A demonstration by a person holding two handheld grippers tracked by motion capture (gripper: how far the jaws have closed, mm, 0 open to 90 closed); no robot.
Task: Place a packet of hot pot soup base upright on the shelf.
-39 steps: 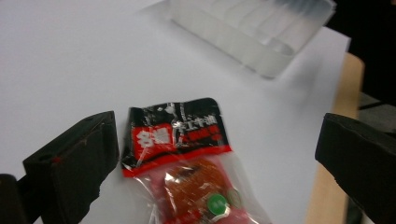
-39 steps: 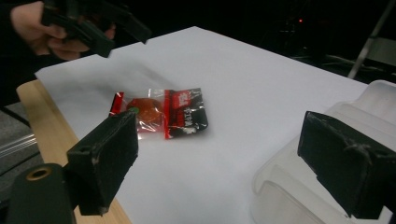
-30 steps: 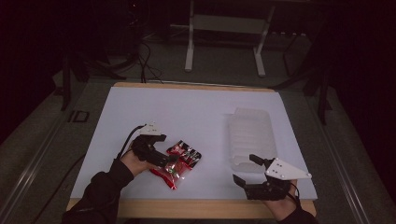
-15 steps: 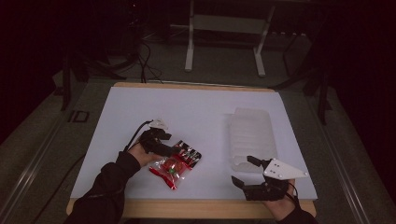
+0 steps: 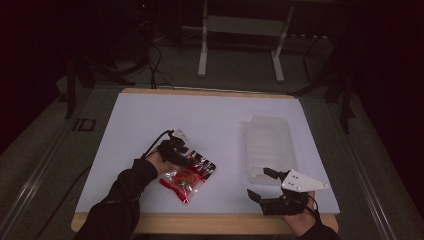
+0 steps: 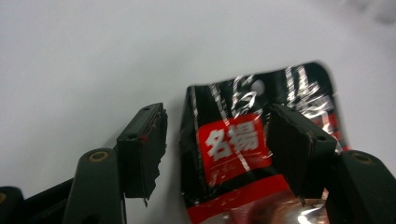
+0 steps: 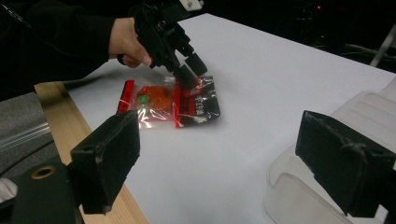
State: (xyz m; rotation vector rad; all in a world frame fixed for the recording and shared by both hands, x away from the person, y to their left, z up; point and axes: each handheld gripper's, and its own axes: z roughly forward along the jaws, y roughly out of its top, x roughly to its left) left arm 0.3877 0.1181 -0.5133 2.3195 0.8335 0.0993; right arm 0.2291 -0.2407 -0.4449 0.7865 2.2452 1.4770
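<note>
In the high view the left gripper [image 5: 192, 161] sits left of centre in the lower half of the frame, over the upper edge of a red-and-black snack packet [image 5: 189, 176] that lies flat on the white table [image 5: 210, 125]. The person's left forearm comes up from the bottom left in a dark sleeve [image 5: 120, 205] and angles toward the packet, the wrist bent so the gripper tips downward. In the left gripper view the jaws straddle the packet's black top edge [image 6: 233, 140]: the right jaw lies over the foil, the left jaw stands beside it on bare table. The jaws have just been closing, with the packet's edge between them, but the pads do not yet press it.

The right gripper [image 5: 262, 184] rests at the lower right of the high view, near the table's front edge, just below a clear plastic tray [image 5: 270, 145]. Its jaws are spread wide with nothing between them, as the right gripper view shows.
</note>
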